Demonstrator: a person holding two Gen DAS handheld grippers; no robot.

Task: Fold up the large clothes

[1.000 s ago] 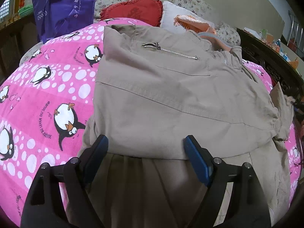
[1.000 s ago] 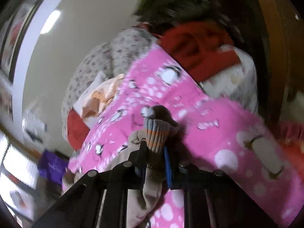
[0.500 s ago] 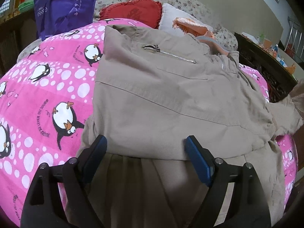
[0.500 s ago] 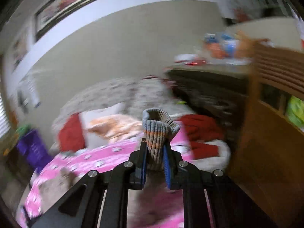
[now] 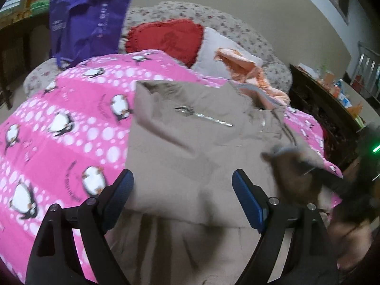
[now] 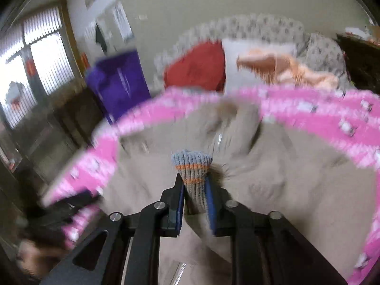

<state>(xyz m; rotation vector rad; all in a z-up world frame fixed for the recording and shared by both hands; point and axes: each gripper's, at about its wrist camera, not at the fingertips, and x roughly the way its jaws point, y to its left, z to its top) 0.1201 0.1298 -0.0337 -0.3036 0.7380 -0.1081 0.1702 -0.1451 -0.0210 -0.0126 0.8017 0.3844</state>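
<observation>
The beige jacket (image 5: 190, 147) is lying partly folded on the pink penguin quilt (image 5: 59, 142) covering the bed. The right claw (image 6: 194, 199) is carrying the sleeve's ribbed cuff (image 6: 191, 166) over the jacket body, its jaws opening with the cuff still between the pads. The left claw (image 5: 182, 190) is hovering wide apart and empty over the folded edge. Laying the sleeve flat and straight before letting go would be keeping the fold neat. The purple bag (image 5: 87, 21) is bearing white lettering, too blurred to read.
</observation>
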